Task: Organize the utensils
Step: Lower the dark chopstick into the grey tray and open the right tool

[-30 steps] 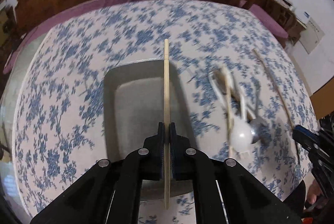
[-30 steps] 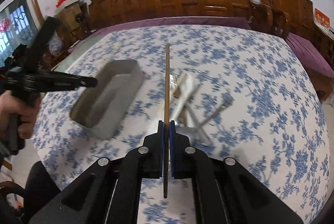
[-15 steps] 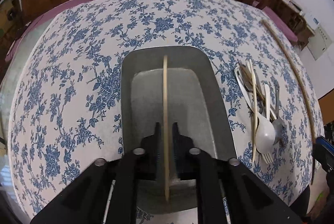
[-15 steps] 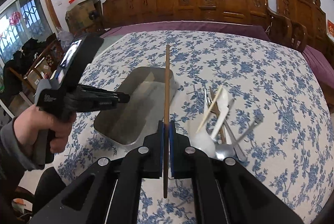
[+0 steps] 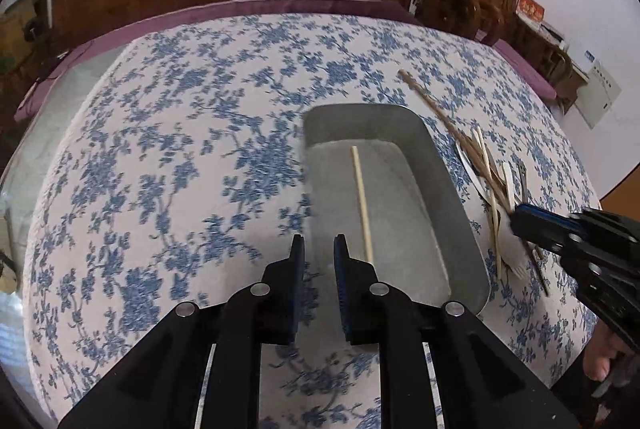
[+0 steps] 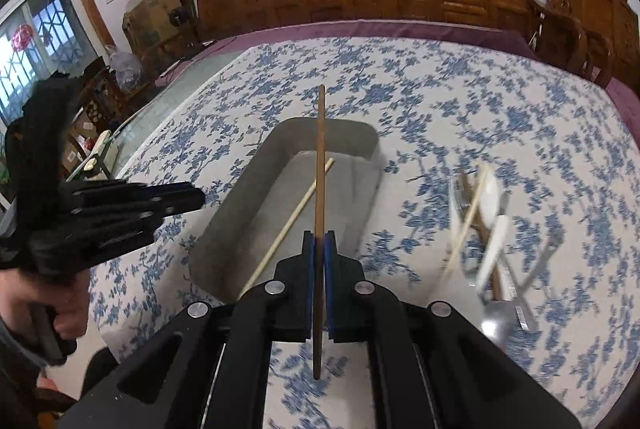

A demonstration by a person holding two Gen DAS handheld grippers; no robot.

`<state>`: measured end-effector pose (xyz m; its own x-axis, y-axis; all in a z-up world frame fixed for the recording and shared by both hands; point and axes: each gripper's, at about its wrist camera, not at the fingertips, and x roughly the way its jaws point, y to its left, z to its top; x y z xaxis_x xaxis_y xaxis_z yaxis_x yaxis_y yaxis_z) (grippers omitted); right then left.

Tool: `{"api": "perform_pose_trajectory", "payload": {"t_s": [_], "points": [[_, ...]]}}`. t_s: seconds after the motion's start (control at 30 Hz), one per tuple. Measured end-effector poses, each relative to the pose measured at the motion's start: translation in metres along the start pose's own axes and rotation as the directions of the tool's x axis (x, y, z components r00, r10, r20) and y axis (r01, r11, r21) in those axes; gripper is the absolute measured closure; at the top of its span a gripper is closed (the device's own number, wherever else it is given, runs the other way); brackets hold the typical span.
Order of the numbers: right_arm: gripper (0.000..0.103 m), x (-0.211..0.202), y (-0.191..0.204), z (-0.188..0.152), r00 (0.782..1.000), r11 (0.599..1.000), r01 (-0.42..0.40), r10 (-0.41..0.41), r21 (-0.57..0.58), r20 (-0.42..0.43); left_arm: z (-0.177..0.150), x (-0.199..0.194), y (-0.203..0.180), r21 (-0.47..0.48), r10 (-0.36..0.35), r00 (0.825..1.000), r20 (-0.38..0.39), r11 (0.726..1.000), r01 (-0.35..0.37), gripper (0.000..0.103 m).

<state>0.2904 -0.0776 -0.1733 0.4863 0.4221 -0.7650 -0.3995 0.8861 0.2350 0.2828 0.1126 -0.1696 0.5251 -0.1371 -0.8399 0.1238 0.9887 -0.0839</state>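
Chopsticks are what you are sorting now, and each of your hands is at a different stage. Nearest you, your right gripper (image 6: 319, 241) is clamped on the dark brown chopstick (image 6: 320, 165), which stands almost straight along the fingers and reaches out over the metal tray (image 6: 224, 229). Your left gripper (image 5: 319, 249) has its jaws parted with nothing between them, hanging over the tray's near left rim; they have just been opening. The pale chopstick (image 5: 362, 203) lies loose on the tray floor, running lengthwise.

To place the dark one well, bring it low over the tray, line it up with the pale stick so the two lie side by side, and part the jaws only once its far tip is inside the far wall. Take your left gripper clear of the rim first.

Beyond the tray on the blue floral tablecloth (image 5: 180, 149), the pile of spoons, forks and chopsticks (image 6: 486, 225) waits to be sorted.
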Motion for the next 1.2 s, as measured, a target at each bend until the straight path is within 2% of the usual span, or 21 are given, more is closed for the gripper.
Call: {"api": "perform_pose_trajectory", "payload": {"t_s": [0.1,0.2,0.27,0.33,0.47,0.63,0.73,0.87,1.0,1.13,1.2], "points": [[0.097,0.014,0.003,0.003,0.999,0.999,-0.029,0.030,0.035,-0.015,-0.005,-0.009,0.008,-0.013,-0.003,1.000,0.027,1.000,0.003,0.087],[0.097,0.026,0.011,0.006,0.999,0.999,-0.034,0.035,0.041,-0.025,-0.014,-0.018,0.015,-0.024,-0.006,0.998,0.058,1.000,0.008,0.080],[0.097,0.031,0.014,0.006,0.999,0.998,-0.037,0.038,0.045,-0.032,-0.019,-0.021,0.017,-0.024,-0.010,0.998,0.069,1.000,0.011,0.079],[0.097,0.036,0.019,0.007,0.999,0.999,-0.032,0.033,0.040,-0.036,-0.023,-0.023,0.018,-0.030,-0.015,0.997,0.074,0.999,0.017,0.079],[0.097,0.044,0.024,0.008,0.999,0.999,-0.016,0.018,0.031,-0.044,-0.027,-0.028,0.021,-0.048,-0.019,0.995,0.094,0.999,0.024,0.071],[0.097,0.053,0.024,0.010,0.998,0.999,0.001,0.001,0.032,-0.057,-0.031,-0.033,0.023,-0.060,-0.022,0.992,0.121,0.998,0.030,0.069],[0.097,0.057,0.024,0.011,0.998,0.999,0.002,0.000,0.038,-0.059,-0.033,-0.035,0.023,-0.058,-0.023,0.990,0.141,0.998,0.031,0.059],[0.094,0.058,0.025,0.010,0.997,0.999,-0.035,0.037,0.041,-0.061,-0.036,-0.038,0.017,-0.035,-0.013,0.987,0.158,0.999,0.018,0.051],[0.094,0.057,0.027,0.009,0.996,0.998,-0.060,0.061,0.022,-0.067,-0.037,-0.040,0.009,-0.022,-0.025,0.986,0.167,0.999,0.029,0.049],[0.094,0.042,0.023,0.010,0.998,0.998,-0.059,0.059,-0.005,-0.038,-0.038,-0.043,-0.001,-0.005,-0.042,0.984,0.175,0.999,0.043,0.047],[0.094,0.028,0.016,0.009,0.999,0.999,-0.050,0.049,-0.019,-0.015,-0.037,-0.046,-0.008,0.006,-0.048,0.982,0.184,0.999,0.047,0.042]]}}
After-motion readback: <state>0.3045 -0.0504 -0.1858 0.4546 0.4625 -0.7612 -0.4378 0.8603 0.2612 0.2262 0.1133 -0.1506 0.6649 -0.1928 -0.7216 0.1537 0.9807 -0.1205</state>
